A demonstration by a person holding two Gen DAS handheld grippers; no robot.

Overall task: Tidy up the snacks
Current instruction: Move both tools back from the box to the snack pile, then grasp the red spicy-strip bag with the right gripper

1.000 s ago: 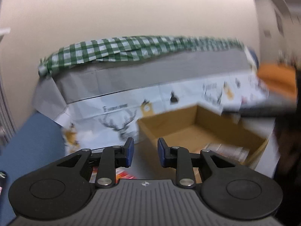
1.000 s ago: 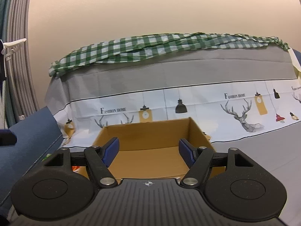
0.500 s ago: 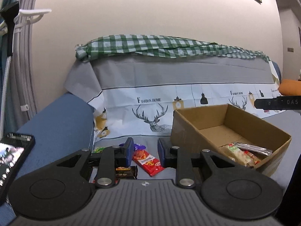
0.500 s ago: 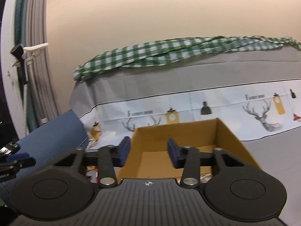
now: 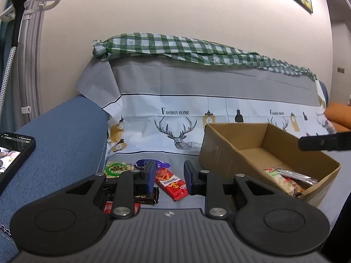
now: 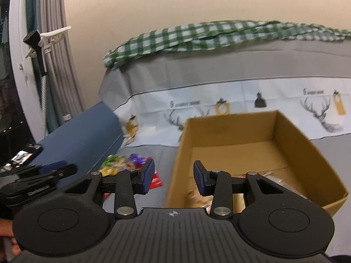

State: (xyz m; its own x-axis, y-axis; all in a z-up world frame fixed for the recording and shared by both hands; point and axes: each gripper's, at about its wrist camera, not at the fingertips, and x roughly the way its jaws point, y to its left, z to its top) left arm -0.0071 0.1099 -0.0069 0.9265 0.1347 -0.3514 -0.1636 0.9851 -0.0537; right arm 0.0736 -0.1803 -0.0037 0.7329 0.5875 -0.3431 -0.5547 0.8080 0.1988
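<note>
An open cardboard box (image 5: pixel 221 151) (image 6: pixel 291 135) sits on the covered sofa seat with a few wrapped snacks (image 5: pixel 285 178) inside at its near end. Left of it lie loose snacks: a red packet (image 5: pixel 172 180), a purple wrapper (image 5: pixel 161 164), a green round-label packet (image 5: pixel 115 168) and a dark bar (image 5: pixel 146 195). They show blurred in the right wrist view (image 6: pixel 122 162). My left gripper (image 5: pixel 169 178) is open and empty, just above the red packet. My right gripper (image 6: pixel 173 180) is open and empty, over the box's left wall.
The blue sofa armrest (image 5: pixel 57 144) rises on the left with a phone (image 5: pixel 13 153) lying on it. The sofa back (image 5: pixel 208 83) carries a printed cover and green checked cloth (image 5: pixel 186 48). The right gripper's edge (image 5: pixel 324 142) shows above the box.
The left view swung left and steadied, bringing the loose snacks under the left gripper. The right gripper narrowed, then opened partway, and moved left over the box's left wall.
</note>
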